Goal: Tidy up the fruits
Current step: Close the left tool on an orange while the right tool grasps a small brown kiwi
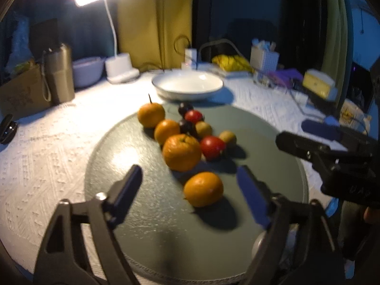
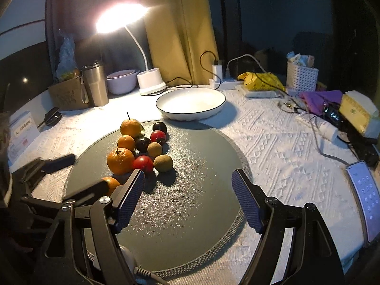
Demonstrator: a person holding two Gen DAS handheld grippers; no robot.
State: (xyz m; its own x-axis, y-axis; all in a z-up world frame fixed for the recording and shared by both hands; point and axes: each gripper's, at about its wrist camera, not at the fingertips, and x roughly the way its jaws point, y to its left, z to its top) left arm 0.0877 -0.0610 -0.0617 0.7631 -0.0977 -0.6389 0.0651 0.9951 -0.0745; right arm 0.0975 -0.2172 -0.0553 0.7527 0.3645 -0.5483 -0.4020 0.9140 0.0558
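Several fruits lie on a round grey mat (image 1: 152, 232) (image 2: 199, 190): oranges in a row, red fruits (image 1: 212, 147) (image 2: 143, 163), dark plums (image 2: 143, 144) and brown-yellow ones (image 2: 163, 163). The nearest orange (image 1: 203, 189) (image 2: 111, 184) lies apart from the rest. My left gripper (image 1: 190, 187) is open, its fingers either side of that orange and just short of it. My right gripper (image 2: 187, 185) is open and empty over the bare mat, right of the fruits. An empty white bowl (image 1: 187, 85) (image 2: 191, 103) stands behind the mat.
A lit desk lamp (image 2: 152, 80), a steel tumbler (image 2: 95, 85), a cardboard box (image 2: 66, 95) and a pale bowl (image 2: 122, 80) stand at back left. A power strip, yellow bag (image 2: 261, 80), white basket (image 2: 301, 77), tissue box (image 2: 358, 111) and phone (image 2: 365, 197) are on the right.
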